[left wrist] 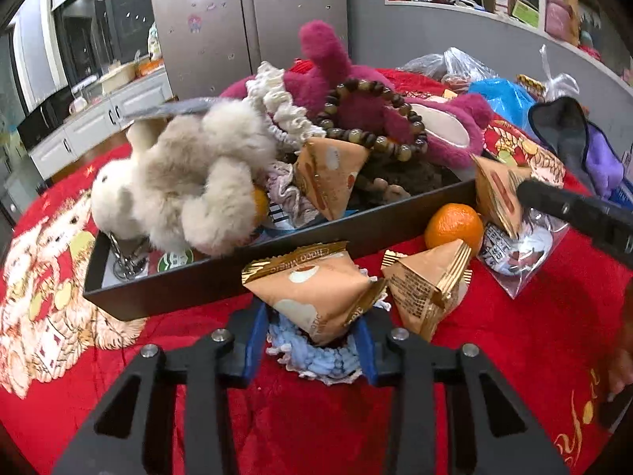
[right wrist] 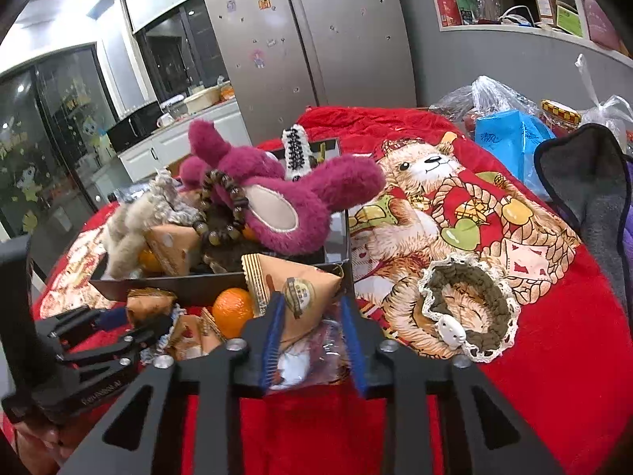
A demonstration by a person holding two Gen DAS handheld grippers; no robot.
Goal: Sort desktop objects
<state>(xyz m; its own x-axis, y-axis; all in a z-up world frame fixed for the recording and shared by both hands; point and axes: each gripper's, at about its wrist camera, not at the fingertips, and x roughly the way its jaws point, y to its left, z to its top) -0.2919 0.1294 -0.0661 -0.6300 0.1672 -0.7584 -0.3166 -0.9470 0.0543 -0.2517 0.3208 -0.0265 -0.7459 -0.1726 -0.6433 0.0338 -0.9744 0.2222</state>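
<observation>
A black tray [left wrist: 221, 277] sits on a counter covered by a red cloth [left wrist: 494, 356] printed with bears, and it is heaped with soft things. A cream plush toy [left wrist: 190, 182] lies over the tray's near-left part, a magenta plush toy [left wrist: 356, 91] sprawls across its far side, and a brown bead bracelet [left wrist: 376, 118] rests on the magenta one. A tan triangular snack packet [left wrist: 328, 174] leans inside the tray against the pile.

Just outside the tray's near wall, the left gripper [left wrist: 312, 340] has its blue-padded fingers [left wrist: 253, 340] spread wide on either side of a pale blue crocheted scrunchie [left wrist: 316, 356] that lies on the cloth. A second snack packet [left wrist: 316, 293] lies on top of that scrunchie, its lower tip dipping between the fingers; whether the pads touch either one cannot be told. Beside it stands a third packet [left wrist: 431, 285], and just behind that an orange mandarin [left wrist: 454, 225] touches the tray wall.

The right gripper [right wrist: 312, 324] is near the tray's near-right corner, its fingers [right wrist: 273, 336] partly open around another tan packet [right wrist: 292, 297], which stands over a clear plastic bag [right wrist: 316, 356] on the cloth. Contact on the right-hand pad cannot be made out.

Toward the counter's right edge, well apart from the tray, lies an olive crocheted scrunchie [right wrist: 467, 308] with lace trim.
</observation>
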